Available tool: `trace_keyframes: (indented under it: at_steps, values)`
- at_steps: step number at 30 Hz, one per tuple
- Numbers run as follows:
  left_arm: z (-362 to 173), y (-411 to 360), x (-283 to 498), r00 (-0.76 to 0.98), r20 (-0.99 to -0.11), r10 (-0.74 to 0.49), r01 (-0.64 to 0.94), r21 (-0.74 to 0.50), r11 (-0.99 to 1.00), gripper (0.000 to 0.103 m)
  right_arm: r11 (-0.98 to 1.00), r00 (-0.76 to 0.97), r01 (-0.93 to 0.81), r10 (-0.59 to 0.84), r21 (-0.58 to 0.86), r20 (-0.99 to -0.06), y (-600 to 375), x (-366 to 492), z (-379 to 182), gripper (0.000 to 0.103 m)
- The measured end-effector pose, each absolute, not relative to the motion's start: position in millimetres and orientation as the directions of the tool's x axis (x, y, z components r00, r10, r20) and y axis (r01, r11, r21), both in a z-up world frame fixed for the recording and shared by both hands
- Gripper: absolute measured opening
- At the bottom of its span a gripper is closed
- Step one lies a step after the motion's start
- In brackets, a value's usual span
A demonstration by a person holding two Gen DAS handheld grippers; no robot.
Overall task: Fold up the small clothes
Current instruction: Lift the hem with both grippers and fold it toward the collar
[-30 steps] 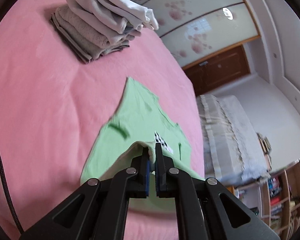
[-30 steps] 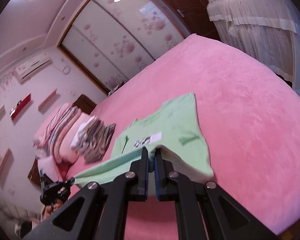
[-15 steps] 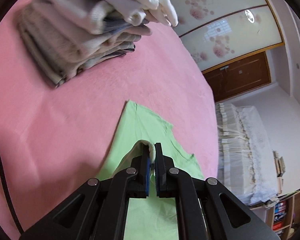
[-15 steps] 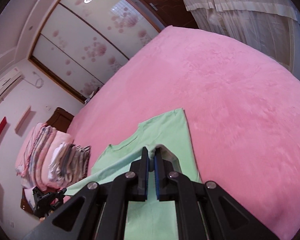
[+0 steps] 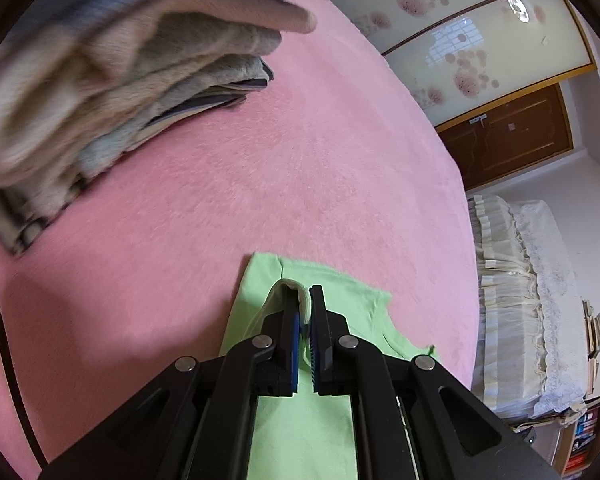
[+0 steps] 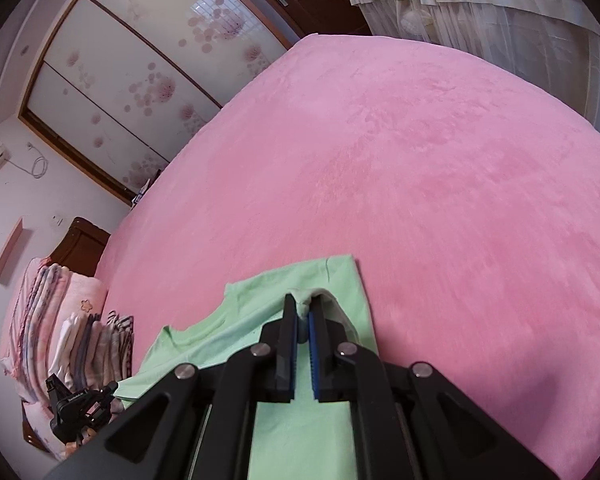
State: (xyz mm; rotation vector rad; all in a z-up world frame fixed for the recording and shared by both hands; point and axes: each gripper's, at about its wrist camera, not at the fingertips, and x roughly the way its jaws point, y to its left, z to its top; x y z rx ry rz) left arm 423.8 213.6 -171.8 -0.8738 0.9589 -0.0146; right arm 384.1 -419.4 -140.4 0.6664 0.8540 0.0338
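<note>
A small light green shirt (image 5: 340, 296) lies on the pink bed cover (image 5: 284, 168). My left gripper (image 5: 303, 290) is shut on a folded hem of the shirt, carried over the shirt's upper part close to its collar edge. In the right wrist view the same green shirt (image 6: 260, 296) shows its neck opening at the left. My right gripper (image 6: 303, 300) is shut on the other hem corner, near the shirt's far edge. The lower layer beneath both grippers is hidden by the fingers.
A tall stack of folded grey and beige clothes (image 5: 100, 92) looms close at the upper left of the left wrist view. Folded striped clothes (image 6: 96, 344) and pink bedding (image 6: 32, 320) sit at the bed's left end. Bare pink cover (image 6: 440, 184) stretches ahead and right.
Both grippers have carried the shirt's hem forward over the shirt and lower, covering the printed label. The folded stack has grown much nearer in the left wrist view.
</note>
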Motion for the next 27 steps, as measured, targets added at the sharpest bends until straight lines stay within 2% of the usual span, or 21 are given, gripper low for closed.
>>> trace_keyframes:
  at_steps: [8,10,13,15,18,21,25,27]
  values:
    - [-200.1,200.5,457.7,0.554,-0.759,-0.341,-0.398,-0.602,0.693,0.004,0.819,0.63,0.277,0.24,0.503,-0.738,-414.7,417.3,-164.6,0.005]
    - [-203.3,196.8,463.1,0.545,-0.769,-0.335,-0.397,-0.588,0.705,0.008,0.824,0.607,0.295,0.229,0.483,-0.761,-414.2,423.2,-171.9,0.007]
    - [-202.1,191.6,467.7,0.555,-0.759,-0.339,-0.378,-0.594,0.71,0.021,0.818,0.594,0.311,0.231,0.484,-0.771,-414.6,427.4,-178.3,0.009]
    - [-197.8,187.2,469.9,0.566,-0.752,-0.337,-0.36,-0.593,0.72,0.032,0.803,0.602,0.313,0.245,0.507,-0.76,-416.8,428.5,-179.3,0.023]
    - [-191.2,184.5,473.5,0.582,-0.749,-0.317,-0.348,-0.582,0.735,0.041,0.795,0.616,0.311,0.25,0.521,-0.747,-417.6,428.3,-177.7,0.037]
    - [-187.7,188.0,478.1,0.607,-0.74,-0.289,-0.364,-0.583,0.726,0.047,0.792,0.626,0.313,0.243,0.524,-0.741,-420.2,431.4,-173.6,0.038]
    - [-189.7,193.1,484.4,0.61,-0.741,-0.28,-0.386,-0.588,0.711,0.048,0.76,0.64,0.303,0.284,0.575,-0.714,-426.0,433.2,-171.2,0.038]
    - [-187.6,188.1,481.9,0.604,-0.748,-0.275,-0.369,-0.568,0.736,0.048,0.778,0.64,0.295,0.271,0.555,-0.719,-423.6,431.4,-168.1,0.038]
